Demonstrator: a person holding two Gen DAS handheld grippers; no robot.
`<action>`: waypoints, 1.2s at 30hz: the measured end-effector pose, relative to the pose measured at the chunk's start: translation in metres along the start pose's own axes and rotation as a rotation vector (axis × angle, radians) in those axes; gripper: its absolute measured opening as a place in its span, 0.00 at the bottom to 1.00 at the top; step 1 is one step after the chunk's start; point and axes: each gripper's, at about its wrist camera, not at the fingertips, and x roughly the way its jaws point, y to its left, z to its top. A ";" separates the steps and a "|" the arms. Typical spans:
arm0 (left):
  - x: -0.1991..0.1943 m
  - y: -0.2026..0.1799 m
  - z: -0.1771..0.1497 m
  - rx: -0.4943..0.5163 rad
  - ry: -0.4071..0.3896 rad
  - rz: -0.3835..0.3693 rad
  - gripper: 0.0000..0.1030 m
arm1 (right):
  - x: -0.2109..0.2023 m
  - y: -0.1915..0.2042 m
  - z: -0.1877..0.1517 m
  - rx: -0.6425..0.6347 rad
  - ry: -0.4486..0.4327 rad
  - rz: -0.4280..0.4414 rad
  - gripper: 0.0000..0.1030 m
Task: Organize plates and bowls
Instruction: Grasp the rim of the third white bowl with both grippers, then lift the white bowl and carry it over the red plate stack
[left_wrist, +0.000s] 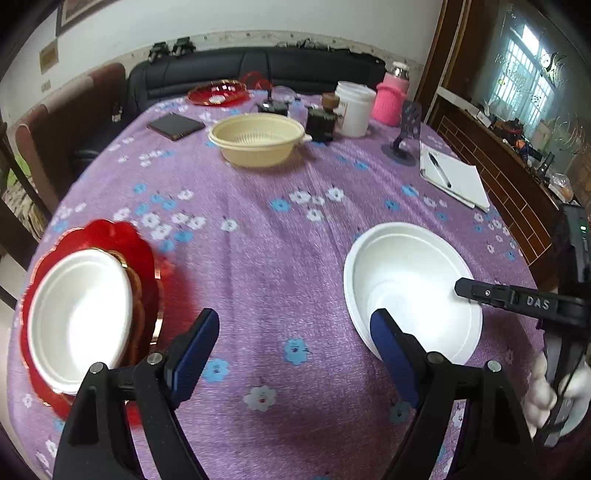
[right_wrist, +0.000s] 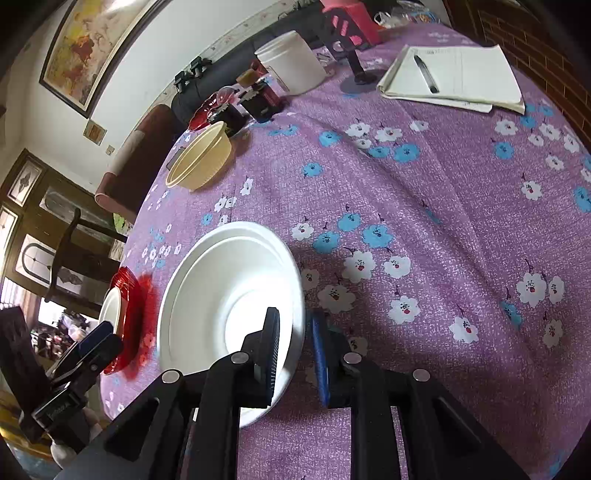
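The right gripper (right_wrist: 295, 350) has its jaws pinched tight on the near rim of a white bowl (right_wrist: 229, 288), one finger inside the bowl, the other outside on the purple flowered tablecloth (right_wrist: 443, 221). The left gripper (left_wrist: 295, 354) hangs wide apart over bare cloth, gripping nothing. Just left of its left finger lies a red scalloped plate (left_wrist: 125, 236) carrying another white bowl (left_wrist: 79, 314). Farther ahead of both grippers stands a cream bowl (left_wrist: 258, 138).

table (left_wrist: 258, 258) w/ purple floral cloth | white bowl (left_wrist: 406, 280) | cream bowl (left_wrist: 258, 138) | red plate (left_wrist: 147, 251) | notepad (left_wrist: 458, 177)
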 end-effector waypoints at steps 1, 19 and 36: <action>0.004 -0.002 0.000 -0.001 0.006 -0.002 0.81 | 0.000 0.000 -0.001 -0.001 -0.006 0.001 0.18; 0.074 -0.042 0.008 0.069 0.105 -0.011 0.42 | 0.002 0.005 -0.016 -0.040 -0.060 -0.044 0.35; 0.022 -0.030 0.001 0.071 -0.024 0.021 0.14 | -0.017 0.065 -0.034 -0.198 -0.153 -0.091 0.23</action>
